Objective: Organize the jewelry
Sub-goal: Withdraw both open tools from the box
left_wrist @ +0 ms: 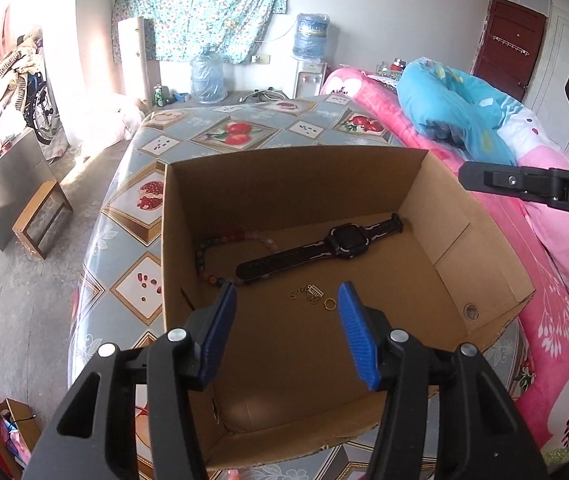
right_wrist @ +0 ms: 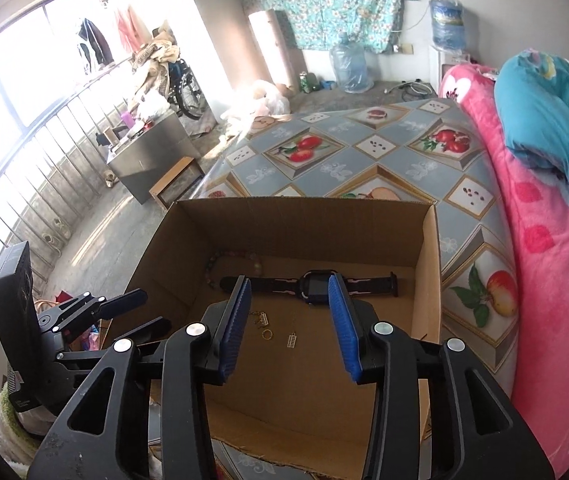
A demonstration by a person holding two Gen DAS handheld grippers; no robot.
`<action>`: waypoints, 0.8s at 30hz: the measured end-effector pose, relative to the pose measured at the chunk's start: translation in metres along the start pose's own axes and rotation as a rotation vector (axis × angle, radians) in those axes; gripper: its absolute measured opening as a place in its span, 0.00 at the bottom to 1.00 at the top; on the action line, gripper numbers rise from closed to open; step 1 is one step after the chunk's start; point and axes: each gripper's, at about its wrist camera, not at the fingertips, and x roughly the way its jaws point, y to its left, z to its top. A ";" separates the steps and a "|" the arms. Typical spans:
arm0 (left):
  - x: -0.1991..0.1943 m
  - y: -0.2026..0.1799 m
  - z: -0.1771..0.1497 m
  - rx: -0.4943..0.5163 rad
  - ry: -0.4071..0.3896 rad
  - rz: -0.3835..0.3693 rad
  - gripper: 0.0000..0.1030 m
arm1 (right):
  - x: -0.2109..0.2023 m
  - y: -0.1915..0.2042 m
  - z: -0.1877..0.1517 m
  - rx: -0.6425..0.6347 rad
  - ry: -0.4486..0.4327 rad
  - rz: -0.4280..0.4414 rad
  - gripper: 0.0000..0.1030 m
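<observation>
Open cardboard box point(left_wrist: 484, 276) on a fruit-patterned tablecloth point(left_wrist: 244, 132), pink blanket point(left_wrist: 556, 292) beside the box, grey floor and bright window beyond; watch point(left_wrist: 324, 248), bead bracelet point(left_wrist: 208, 252) and gold chain point(left_wrist: 308, 294) inside it; left gripper point(left_wrist: 287, 300) and right gripper point(right_wrist: 290, 292) above it, both spread, holding nothing

From my remote station I see a table point(left_wrist: 244, 128) covered in a glossy oilcloth of blue-grey diamonds and framed fruit pictures, with an open cardboard box point(left_wrist: 484, 256) standing directly on it near the front edge. The table's right side runs along a bed under a pink floral blanket point(right_wrist: 544, 280). On that bed, further back, lies a rolled blue quilt point(left_wrist: 452, 108).
</observation>
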 end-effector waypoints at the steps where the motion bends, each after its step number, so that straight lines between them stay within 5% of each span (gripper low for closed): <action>1: -0.005 0.001 0.000 -0.003 -0.011 0.004 0.54 | -0.003 0.001 0.001 0.002 -0.006 0.004 0.41; 9: -0.058 0.009 -0.008 -0.004 -0.105 0.050 0.70 | -0.027 0.026 0.003 -0.020 -0.048 0.068 0.56; 14: -0.094 0.018 -0.024 0.013 -0.140 0.097 0.75 | -0.045 0.044 -0.003 -0.042 -0.070 0.102 0.56; 24: -0.125 0.031 -0.068 0.020 -0.076 0.162 0.78 | -0.043 0.078 -0.043 -0.127 0.040 0.136 0.56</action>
